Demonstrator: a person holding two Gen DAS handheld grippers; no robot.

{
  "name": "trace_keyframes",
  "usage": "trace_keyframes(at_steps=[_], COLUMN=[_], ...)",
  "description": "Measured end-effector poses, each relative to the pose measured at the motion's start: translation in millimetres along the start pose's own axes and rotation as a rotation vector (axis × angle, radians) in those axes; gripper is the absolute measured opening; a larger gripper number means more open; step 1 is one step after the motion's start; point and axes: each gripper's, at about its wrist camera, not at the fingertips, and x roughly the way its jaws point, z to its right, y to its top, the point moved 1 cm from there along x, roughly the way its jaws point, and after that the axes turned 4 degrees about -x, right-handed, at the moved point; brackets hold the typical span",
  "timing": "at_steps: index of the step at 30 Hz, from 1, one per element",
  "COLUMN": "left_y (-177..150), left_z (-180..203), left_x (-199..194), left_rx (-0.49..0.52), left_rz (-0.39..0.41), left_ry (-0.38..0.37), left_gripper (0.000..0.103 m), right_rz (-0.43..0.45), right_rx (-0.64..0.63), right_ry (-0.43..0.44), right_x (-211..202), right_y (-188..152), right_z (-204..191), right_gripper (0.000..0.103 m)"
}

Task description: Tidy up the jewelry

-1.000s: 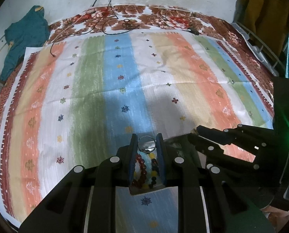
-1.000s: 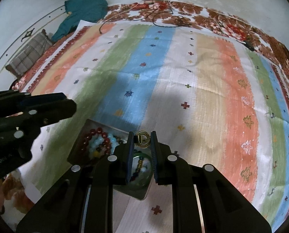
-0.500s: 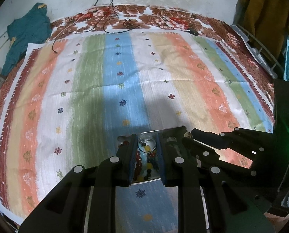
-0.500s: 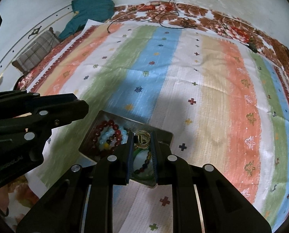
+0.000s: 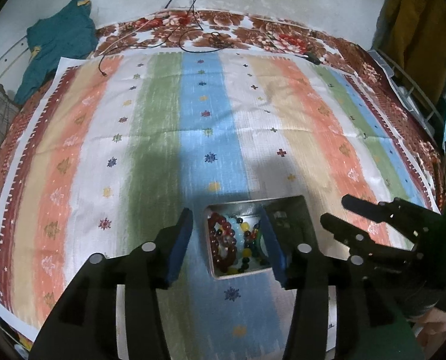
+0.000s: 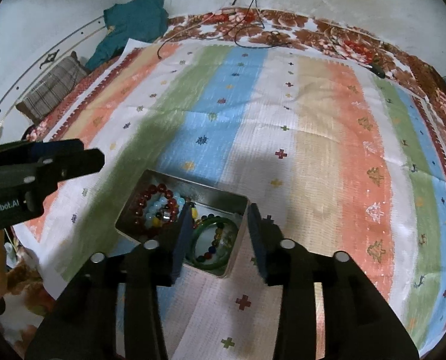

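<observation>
Both grippers stand with jaws apart and empty above a metal box [image 6: 175, 228] that rests on the striped bed cover [image 6: 313, 156]. The jewelry lies inside it: a dark red bead bracelet [image 6: 145, 204] with pale blue beads [image 6: 158, 208] in the left half, a green bangle [image 6: 214, 246] and a multicoloured bead string in the right half.

Risks from here:
- The left gripper [image 5: 227, 244] straddles the box's left half — one finger outside the left wall, the other over the middle. Lowering in this position would likely set a finger on the rim and tip or shove the box, as the soft cover gives little support.
- The bracelets overlap. Closing on one strand could drag a neighbour out with it and spill it on the bed.
- The right gripper [image 6: 220, 234] brackets the right half, its right finger at or just beyond the right wall; whether it clears the rim cannot be told.
- The two tools work close together over one small box, so a sideways move by either could strike the other.

Pose: both grippers point forward and downward at the box, the left approaching from the left, the right from the right, neither visibly touching it.
</observation>
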Motion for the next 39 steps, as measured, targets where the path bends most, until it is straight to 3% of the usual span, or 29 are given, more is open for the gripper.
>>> trace_keyframes(at_steps=[4, 21, 28, 33, 39], left_y=[-7, -41, -52, -58, -65], left_z=[2, 8, 11, 13, 19], left_x=[-12, -50, -55, -65, -67], left_rx=[0.014, 0.046, 0.057, 0.081, 0.110], left_rz=[0.024, 0.138, 0.162, 0.224, 0.220], left_ry=[-0.007, -0.014, 0.008, 0.043, 0.055], left_gripper=[0.052, 0.097, 0.097, 0.097, 0.097], right_rz=[0.012, 0.076, 0.101, 0.103, 0.115], right_rx=[-0.001, -0.001, 0.008, 0.001, -0.020], right_ry=[0.013, 0.045, 0.064, 0.066, 0.111], right_x=[-9, -44, -56, -62, -70], right_y=[-5, -29, -37, -43, -52], right_z=[0, 2, 3, 1, -3], right_gripper=[0.053, 0.086, 0.091, 0.092, 0.093])
